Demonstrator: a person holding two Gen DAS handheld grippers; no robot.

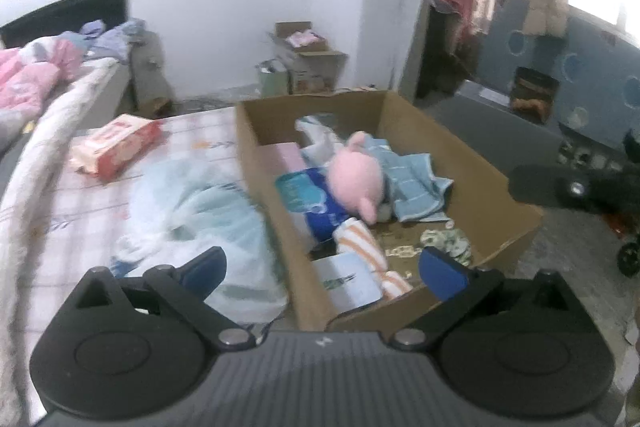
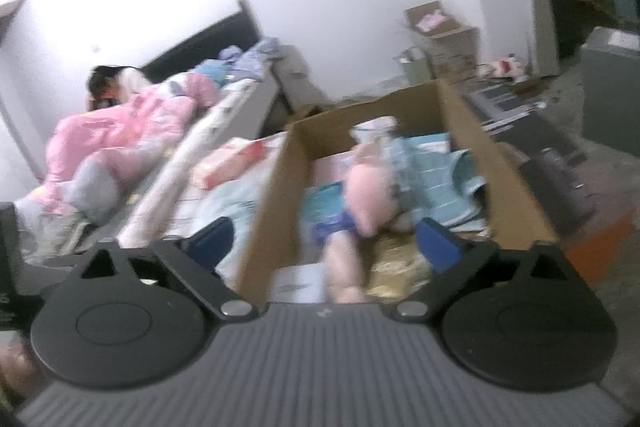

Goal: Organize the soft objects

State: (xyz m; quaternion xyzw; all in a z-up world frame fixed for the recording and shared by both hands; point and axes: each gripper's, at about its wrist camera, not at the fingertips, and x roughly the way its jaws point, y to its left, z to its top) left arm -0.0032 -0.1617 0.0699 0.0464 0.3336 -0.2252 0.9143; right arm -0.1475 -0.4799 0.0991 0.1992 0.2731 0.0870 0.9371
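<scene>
Gaping wide, left gripper [image 1: 324, 267] and right gripper [image 2: 326, 245] grip nothing; both hover over the cardboard box [image 1: 460, 135] near edge; pink plush [image 1: 356, 179] lies inside

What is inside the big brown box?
The cardboard box holds a pink plush toy, a light blue cloth, a striped towel and packets. Whatever lies underneath them is hidden.

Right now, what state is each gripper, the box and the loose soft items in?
left gripper: open, nothing between its fingers.
right gripper: open, holding nothing.
cardboard box: open-topped, partly filled.
pink plush toy: lying in the box, on the other items.
light blue towel: crumpled in the box, beside the toy.
pale blue fabric: outside the box, heaped on the bed.
tissue pack: on the bed, outside the box.
</scene>
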